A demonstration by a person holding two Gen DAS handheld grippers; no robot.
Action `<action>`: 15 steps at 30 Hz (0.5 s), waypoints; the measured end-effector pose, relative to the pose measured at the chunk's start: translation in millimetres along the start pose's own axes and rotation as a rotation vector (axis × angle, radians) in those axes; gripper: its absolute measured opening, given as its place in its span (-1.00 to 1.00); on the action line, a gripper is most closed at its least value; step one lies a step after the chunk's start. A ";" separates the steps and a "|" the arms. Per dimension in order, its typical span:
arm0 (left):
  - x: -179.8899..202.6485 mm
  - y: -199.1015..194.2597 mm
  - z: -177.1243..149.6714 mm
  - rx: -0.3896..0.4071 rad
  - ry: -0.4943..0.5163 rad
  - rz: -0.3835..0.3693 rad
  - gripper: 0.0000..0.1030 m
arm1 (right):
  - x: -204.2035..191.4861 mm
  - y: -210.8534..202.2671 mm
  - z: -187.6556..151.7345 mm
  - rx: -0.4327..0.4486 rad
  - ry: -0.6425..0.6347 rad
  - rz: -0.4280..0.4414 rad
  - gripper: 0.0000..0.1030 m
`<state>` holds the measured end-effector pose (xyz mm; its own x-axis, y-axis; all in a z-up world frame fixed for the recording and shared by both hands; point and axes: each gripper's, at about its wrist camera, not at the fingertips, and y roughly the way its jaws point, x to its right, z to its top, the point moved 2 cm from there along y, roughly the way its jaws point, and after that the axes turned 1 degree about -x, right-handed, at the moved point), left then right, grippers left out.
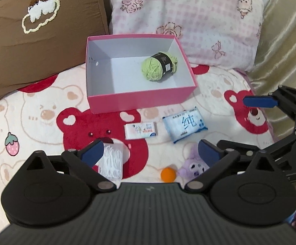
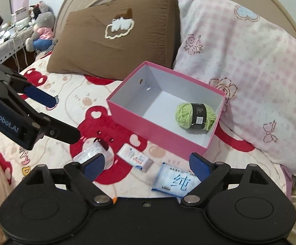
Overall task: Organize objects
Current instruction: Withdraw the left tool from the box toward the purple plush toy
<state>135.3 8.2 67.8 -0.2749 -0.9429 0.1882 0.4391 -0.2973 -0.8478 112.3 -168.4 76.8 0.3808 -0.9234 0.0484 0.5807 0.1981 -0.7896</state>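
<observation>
While both claws hang spread over the bed (image 1: 45, 94), a pink box (image 1: 139, 102) holds green yarn (image 1: 158, 66). Before it lie a soap bar (image 1: 141, 130), a wipes pack (image 1: 184, 125) marked "纯", an orange ball (image 1: 168, 174) and a purple plush toy (image 1: 194, 165). "GenRobot.AI" marks the left claw (image 2: 66, 118).

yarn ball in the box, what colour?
Light green yarn ball with a black label band; clearest in the right wrist view.

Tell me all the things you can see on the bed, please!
box: 1, pink outside and white inside, middle of the bed
yarn ball: 1, green with a black label, inside the box
small tissue pack: 1, white, in front of the box
wet wipes pack: 1, blue and white, right of the small tissue pack
white bundle: 1, clear wrapper, near left
ball: 1, orange, near edge
plush toy: 1, purple, beside the ball
pillows: 2, brown and pink check, behind the box
left gripper: 1, black with blue pads, open
right gripper: 1, same, open
</observation>
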 end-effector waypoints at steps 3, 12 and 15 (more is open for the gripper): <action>4.8 -4.7 -9.3 -0.027 0.017 -0.013 0.95 | -6.9 -9.8 -6.0 -0.014 -0.016 0.018 0.79; 17.3 -15.0 -33.1 -0.050 0.018 -0.044 0.95 | -25.9 -25.3 -28.7 -0.061 -0.070 0.080 0.79; 19.5 -14.0 -40.4 -0.063 0.012 -0.045 0.95 | -30.5 -29.0 -38.6 -0.071 -0.091 0.084 0.79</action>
<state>89.2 0.0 63.3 -0.3034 -0.9268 0.2212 0.3716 -0.3288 -0.8682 56.1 -158.7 74.6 0.4914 -0.8703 0.0332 0.4930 0.2465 -0.8344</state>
